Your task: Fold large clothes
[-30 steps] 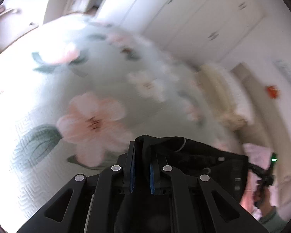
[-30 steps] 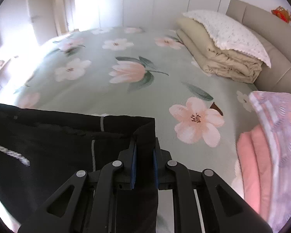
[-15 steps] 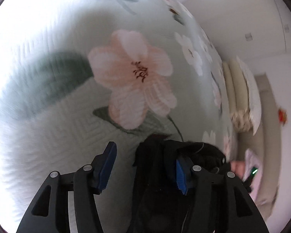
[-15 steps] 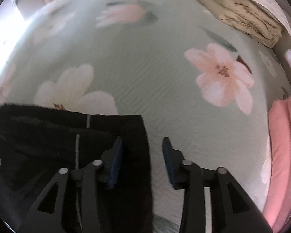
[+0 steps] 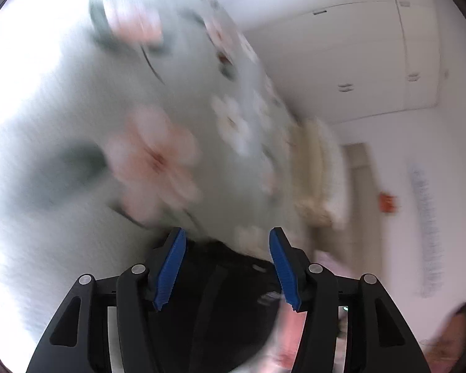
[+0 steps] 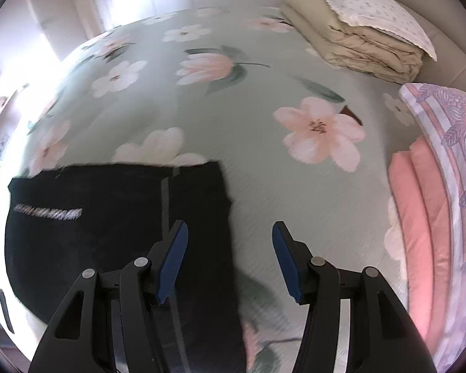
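Both grippers stand wide open and hold nothing. The right gripper (image 6: 230,256) hovers above the near edge of the bed (image 6: 264,168), its blue-padded fingers (image 6: 172,261) spread well apart; the left-hand finger sits over the black garment (image 6: 115,217), the right-hand finger over bare floral bedspread. The garment lies flat on the spread in a roughly rectangular, folded shape, its right edge running down between the two fingers. A pale vertical seam stripe crosses it near the middle, and a short band of light lettering shows toward its left side; the text is too blurred to read. In the left wrist view the frame is heavily smeared. The left gripper (image 5: 226,264) is likewise spread wide, with the black garment (image 5: 220,298) lying below and between its fingers, not pinched by either pad. Whether the pads touch the cloth I cannot tell. Elsewhere on the bed, seen from the right wrist: a folded beige quilt (image 6: 351,46) with a white dotted pillow (image 6: 366,9) on top at the far right corner, well apart from the garment, and a pink folded blanket (image 6: 419,217) under a lilac patterned cover (image 6: 453,143) along the right edge. White wardrobe doors (image 5: 357,40) fill the background of the left view.
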A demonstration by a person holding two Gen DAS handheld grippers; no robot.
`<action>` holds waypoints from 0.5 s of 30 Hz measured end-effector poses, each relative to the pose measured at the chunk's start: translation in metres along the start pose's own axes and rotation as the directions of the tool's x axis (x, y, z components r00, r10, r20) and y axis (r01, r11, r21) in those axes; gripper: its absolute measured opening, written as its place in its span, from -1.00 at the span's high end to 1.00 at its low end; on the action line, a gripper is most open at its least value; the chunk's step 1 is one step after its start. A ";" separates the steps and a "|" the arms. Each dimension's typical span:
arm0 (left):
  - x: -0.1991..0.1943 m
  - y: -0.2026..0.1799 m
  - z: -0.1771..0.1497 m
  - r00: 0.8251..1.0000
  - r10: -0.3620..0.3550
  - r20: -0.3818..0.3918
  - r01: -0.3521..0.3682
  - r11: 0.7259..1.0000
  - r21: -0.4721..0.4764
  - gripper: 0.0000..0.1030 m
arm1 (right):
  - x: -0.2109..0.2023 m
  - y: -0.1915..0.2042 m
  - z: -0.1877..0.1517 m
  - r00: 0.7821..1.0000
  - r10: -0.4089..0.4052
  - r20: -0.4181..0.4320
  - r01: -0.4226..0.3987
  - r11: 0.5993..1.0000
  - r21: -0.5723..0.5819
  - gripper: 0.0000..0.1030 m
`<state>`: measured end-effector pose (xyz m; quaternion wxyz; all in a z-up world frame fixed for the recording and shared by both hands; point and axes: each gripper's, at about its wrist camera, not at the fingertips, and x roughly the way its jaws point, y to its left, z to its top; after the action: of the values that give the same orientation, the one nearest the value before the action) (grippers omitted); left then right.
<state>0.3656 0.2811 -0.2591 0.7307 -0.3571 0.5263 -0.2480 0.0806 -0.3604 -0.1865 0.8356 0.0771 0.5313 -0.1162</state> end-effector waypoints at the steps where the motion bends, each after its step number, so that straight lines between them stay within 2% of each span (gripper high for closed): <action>1: -0.006 -0.006 -0.001 0.997 0.076 0.015 -0.077 0.996 0.042 -0.22 | -0.001 0.005 -0.004 1.000 0.012 0.000 -0.012 1.000 -0.008 -0.12; 2: -0.008 -0.015 -0.006 0.989 0.150 0.015 -0.151 0.985 0.078 -0.23 | -0.004 0.012 -0.007 1.000 0.028 -0.002 -0.028 0.999 -0.016 -0.12; 4: -0.002 -0.035 -0.022 0.974 0.227 0.003 -0.225 0.960 0.168 -0.23 | -0.007 0.027 -0.013 0.998 0.064 -0.005 -0.064 0.998 -0.019 -0.12; 6: 0.019 -0.065 -0.053 0.949 0.315 -0.001 -0.301 0.908 0.292 -0.23 | -0.009 0.044 -0.016 0.995 0.101 -0.009 -0.102 0.994 -0.032 -0.12; 8: 0.049 -0.099 -0.094 0.940 0.342 -0.008 -0.305 0.848 0.433 -0.23 | -0.010 0.063 -0.017 0.993 0.115 0.005 -0.115 0.992 -0.051 -0.13; 10: 0.089 -0.126 -0.135 0.935 0.351 -0.050 -0.274 0.804 0.527 -0.23 | -0.007 0.079 -0.016 0.987 0.158 0.013 -0.158 0.986 -0.047 -0.13; 12: 0.133 -0.146 -0.169 0.940 0.317 -0.126 -0.196 0.804 0.561 -0.23 | 0.007 0.098 -0.013 0.976 0.218 -0.002 -0.218 0.976 -0.025 -0.13; 13: 0.153 -0.151 -0.181 0.935 0.320 -0.154 -0.179 0.799 0.574 -0.23 | 0.015 0.107 -0.012 0.975 0.223 -0.016 -0.223 0.974 -0.024 -0.13; 14: 0.176 -0.153 -0.194 0.922 0.357 -0.151 -0.201 0.773 0.601 -0.23 | 0.026 0.117 -0.011 0.977 0.213 -0.032 -0.214 0.976 -0.032 -0.13; 15: 0.196 -0.150 -0.201 0.899 0.425 -0.105 -0.272 0.730 0.627 -0.23 | 0.038 0.130 -0.013 0.979 0.199 -0.049 -0.202 0.978 -0.058 -0.13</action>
<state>0.2411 -0.0094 -0.2962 0.7690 0.0307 0.5636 -0.2999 0.1212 -0.2366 -0.2259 0.8335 0.1067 0.5420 -0.0130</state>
